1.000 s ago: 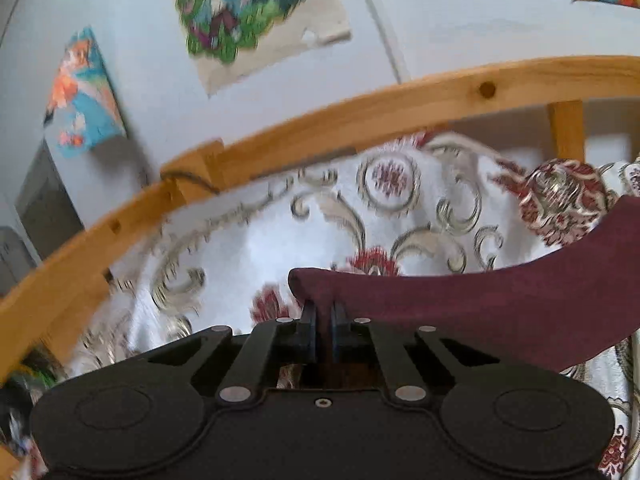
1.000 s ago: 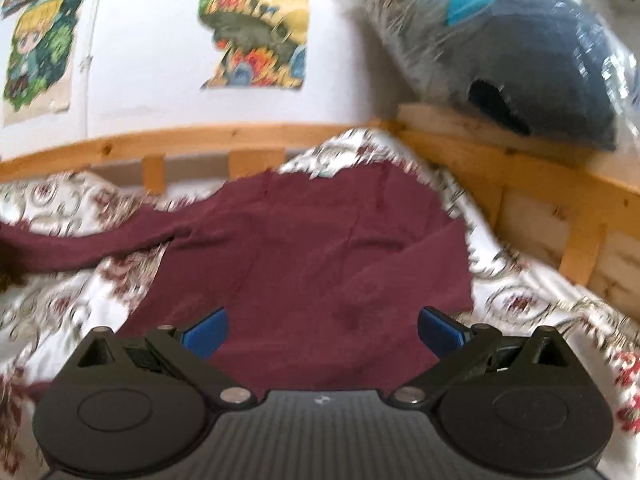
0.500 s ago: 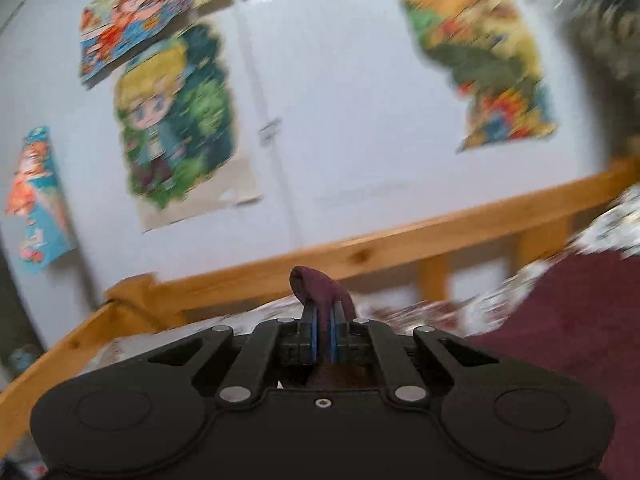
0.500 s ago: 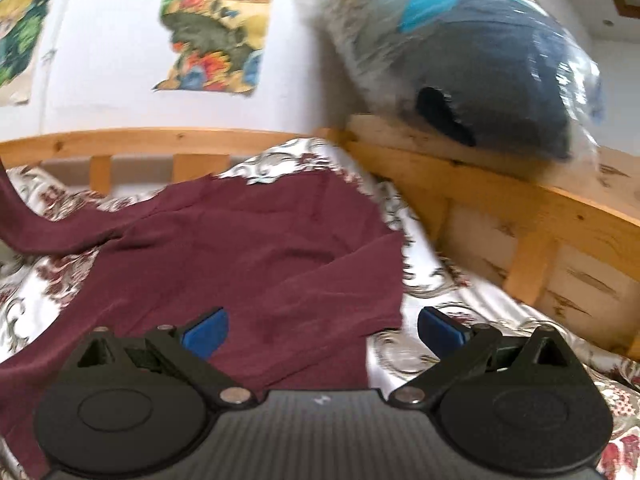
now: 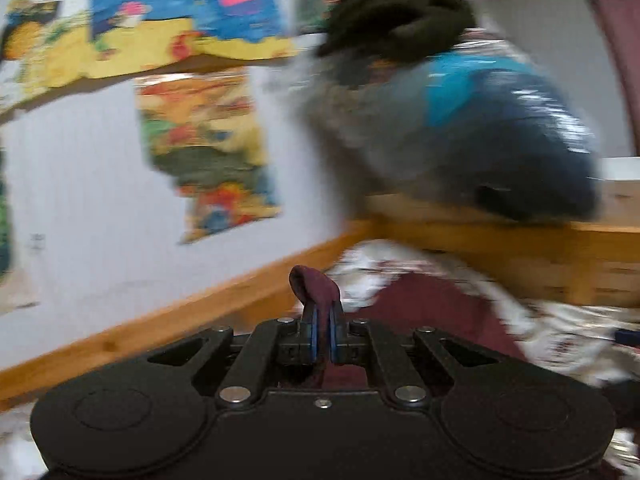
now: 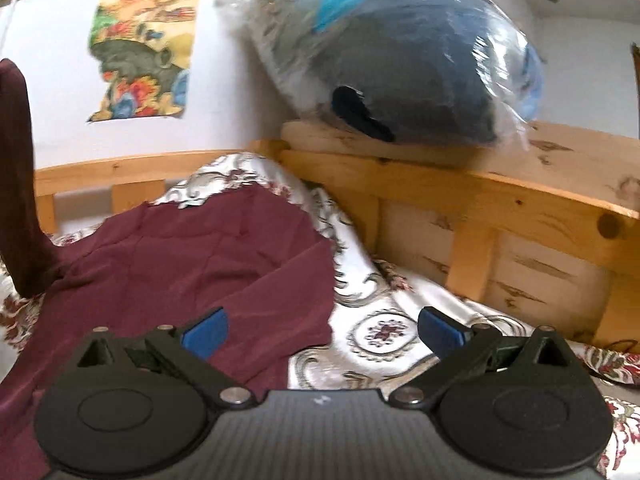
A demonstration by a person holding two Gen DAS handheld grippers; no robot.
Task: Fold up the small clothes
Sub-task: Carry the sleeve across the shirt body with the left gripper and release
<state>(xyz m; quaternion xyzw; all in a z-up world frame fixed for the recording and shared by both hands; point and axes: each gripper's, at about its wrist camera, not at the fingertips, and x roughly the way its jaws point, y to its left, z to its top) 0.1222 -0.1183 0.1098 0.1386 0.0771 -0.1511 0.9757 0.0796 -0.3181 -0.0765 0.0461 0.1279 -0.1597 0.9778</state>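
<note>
A maroon long-sleeved top [image 6: 200,256] lies spread on the patterned bedspread [image 6: 380,320]. My left gripper [image 5: 322,340] is shut on the end of one maroon sleeve [image 5: 314,286], lifted above the bed; the raised sleeve [image 6: 18,184] hangs at the left edge of the right wrist view. My right gripper [image 6: 320,326] is open and empty, low over the top's right edge, its blue pads either side of that hem.
A wooden bed frame [image 6: 480,200] runs along the back and right. A plastic-wrapped blue-grey bundle [image 6: 400,60] rests on its right ledge. Posters [image 6: 140,48] hang on the white wall behind.
My left gripper has lifted the sleeve and swung right toward the garment's body. My right gripper has shifted right to the top's right edge, still open.
</note>
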